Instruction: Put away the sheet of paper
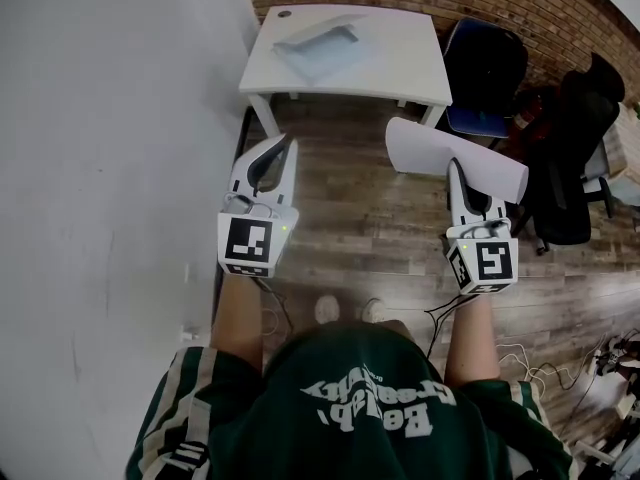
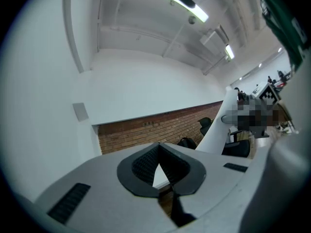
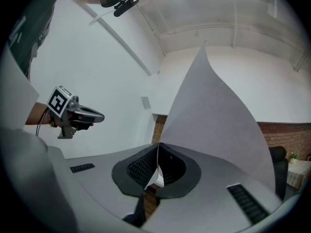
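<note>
The person's green striped shirt (image 1: 365, 398) fills the bottom of the head view, with both forearms reaching forward. The right gripper (image 3: 158, 166) is clenched on the sheet of paper (image 3: 218, 125), with its pads pinching one lower edge. The sheet rises from the pinch in a curved fan, held above the wood floor (image 1: 370, 208). The left gripper (image 2: 160, 169) is closed on nothing and held well apart from the paper.

Beyond them stands a white desk (image 1: 400, 68) carrying what may be a clear folder or tray (image 1: 320, 46) – the view is too small to say which.

The paper looks light and limp: it bows under its own weight, would crease under a hard squeeze and would flutter if swung. A pinch at the margin suits it, and the free gripper could steady the opposite edge.
</note>
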`<state>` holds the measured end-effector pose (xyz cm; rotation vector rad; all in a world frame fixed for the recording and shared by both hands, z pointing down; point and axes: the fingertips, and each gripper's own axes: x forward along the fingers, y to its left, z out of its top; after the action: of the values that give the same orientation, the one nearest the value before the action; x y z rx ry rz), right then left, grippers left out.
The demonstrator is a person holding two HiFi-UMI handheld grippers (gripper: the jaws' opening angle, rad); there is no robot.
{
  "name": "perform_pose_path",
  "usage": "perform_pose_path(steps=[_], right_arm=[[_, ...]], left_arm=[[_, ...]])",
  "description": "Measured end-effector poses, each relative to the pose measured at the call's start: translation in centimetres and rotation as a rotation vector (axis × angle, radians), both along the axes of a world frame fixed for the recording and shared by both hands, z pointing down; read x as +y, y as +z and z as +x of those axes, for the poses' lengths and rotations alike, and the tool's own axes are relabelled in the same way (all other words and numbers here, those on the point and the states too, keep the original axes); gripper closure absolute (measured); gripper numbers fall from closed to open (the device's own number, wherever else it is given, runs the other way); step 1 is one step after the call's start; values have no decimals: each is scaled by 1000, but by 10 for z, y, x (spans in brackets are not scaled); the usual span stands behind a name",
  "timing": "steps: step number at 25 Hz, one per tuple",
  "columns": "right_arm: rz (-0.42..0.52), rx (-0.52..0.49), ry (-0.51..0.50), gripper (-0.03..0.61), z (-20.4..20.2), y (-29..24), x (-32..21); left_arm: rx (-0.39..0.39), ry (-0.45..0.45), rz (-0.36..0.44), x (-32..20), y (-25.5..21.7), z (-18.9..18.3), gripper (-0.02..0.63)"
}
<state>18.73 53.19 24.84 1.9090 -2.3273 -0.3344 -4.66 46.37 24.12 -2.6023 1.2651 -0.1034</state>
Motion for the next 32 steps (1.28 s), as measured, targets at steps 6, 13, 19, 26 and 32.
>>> perform_pose_path(steps=[6, 13, 19, 26, 32], right_arm=[[4, -8, 5, 584, -7, 1, -6], [-17, -12, 19, 584, -18, 6, -14], [-28, -18, 35, 584, -35, 13, -19], [-52, -13, 21, 584, -55, 27, -38], [-57, -10, -1, 584, -46, 32, -84]], left_arm=[[2, 11, -4, -8, 3, -6, 614], [6, 26, -5, -18, 5, -17, 614], [7, 42, -8, -25, 12, -33, 614], [-1, 55, -24, -43, 25, -45, 614], [-5, 34, -32, -85, 31, -39, 614]])
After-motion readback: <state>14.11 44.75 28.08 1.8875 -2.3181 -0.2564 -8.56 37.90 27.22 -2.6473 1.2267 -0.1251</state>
